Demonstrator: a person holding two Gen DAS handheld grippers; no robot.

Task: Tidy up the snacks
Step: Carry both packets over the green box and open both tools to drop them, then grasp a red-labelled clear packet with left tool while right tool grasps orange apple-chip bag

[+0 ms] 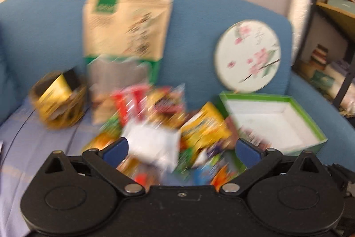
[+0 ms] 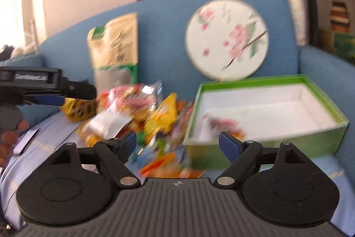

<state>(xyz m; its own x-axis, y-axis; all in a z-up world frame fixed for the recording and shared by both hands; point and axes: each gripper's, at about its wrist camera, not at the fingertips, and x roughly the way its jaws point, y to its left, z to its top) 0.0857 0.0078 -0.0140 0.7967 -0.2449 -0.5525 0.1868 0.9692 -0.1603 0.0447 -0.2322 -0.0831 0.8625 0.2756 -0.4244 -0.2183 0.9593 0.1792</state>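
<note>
The job looks barely begun. A heap of snack packets (image 1: 159, 126) lies loose on the sofa seat (image 1: 33, 143), and the green box (image 2: 266, 112) just beside it at three o'clock holds only one or two wrappers in its near corner; nearly everything is left to sort. The left tongs (image 1: 180, 149) stand spread wide above the heap with nothing between the pads. The right tongs (image 2: 177, 143) are likewise wide apart and hold nothing, aimed at the seam between heap and box. The left view alone shows the small basket (image 1: 58, 99) at nine o'clock and the shelf at the right edge. Only the right view shows the box's full inside and the left tongs from outside.
</note>
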